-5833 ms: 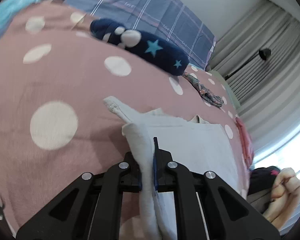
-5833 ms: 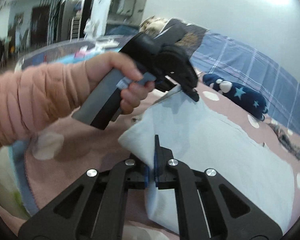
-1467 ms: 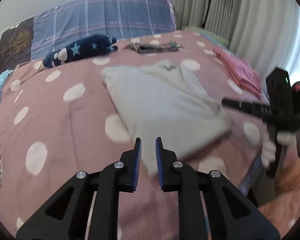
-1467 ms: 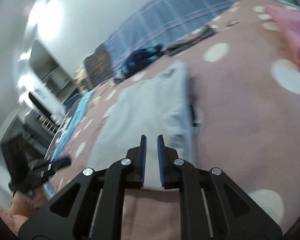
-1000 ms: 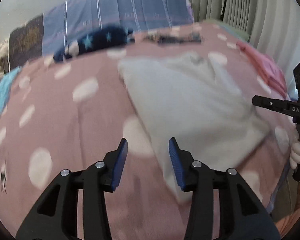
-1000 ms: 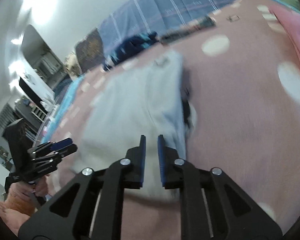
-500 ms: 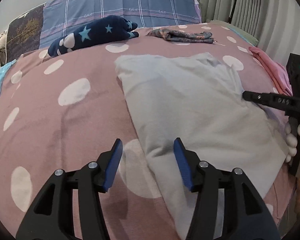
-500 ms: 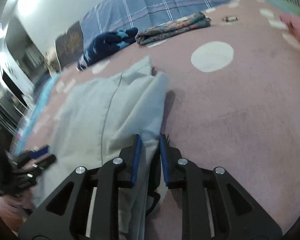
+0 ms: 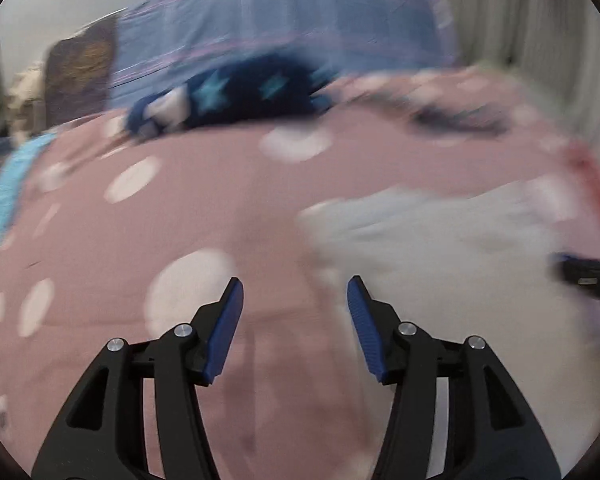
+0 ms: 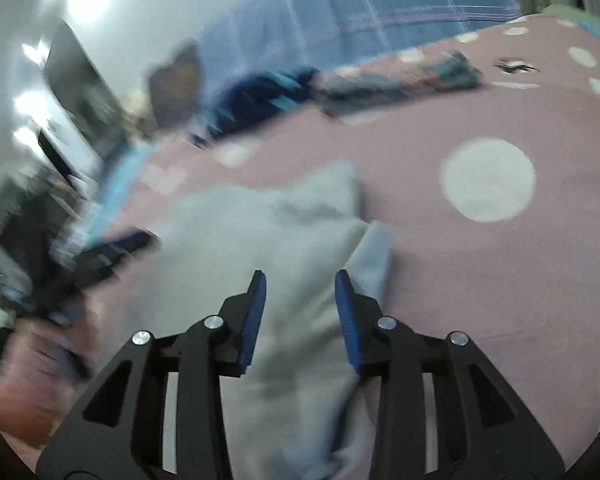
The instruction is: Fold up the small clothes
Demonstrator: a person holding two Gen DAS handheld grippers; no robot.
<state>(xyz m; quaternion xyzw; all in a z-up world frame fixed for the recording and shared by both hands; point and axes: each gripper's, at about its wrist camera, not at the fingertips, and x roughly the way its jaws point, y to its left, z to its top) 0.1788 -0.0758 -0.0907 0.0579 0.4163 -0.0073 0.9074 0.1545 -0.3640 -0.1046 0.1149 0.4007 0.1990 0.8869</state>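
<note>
My left gripper [image 9: 295, 294] is open over the pink dotted bedspread [image 9: 204, 200], nothing between its jaws; the pale shirt [image 9: 440, 248] lies just to its right, toward the bed's right edge. My right gripper [image 10: 300, 292] has just been opening; the shirt's [image 10: 284, 248] folded edge sits between its jaws, the pads clear of it. A navy star-print garment [image 9: 236, 96] lies near the far edge. Both views are blurred.

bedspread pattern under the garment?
Dusty pink bedspread with large white polka dots; clearest in the right wrist view.
</note>
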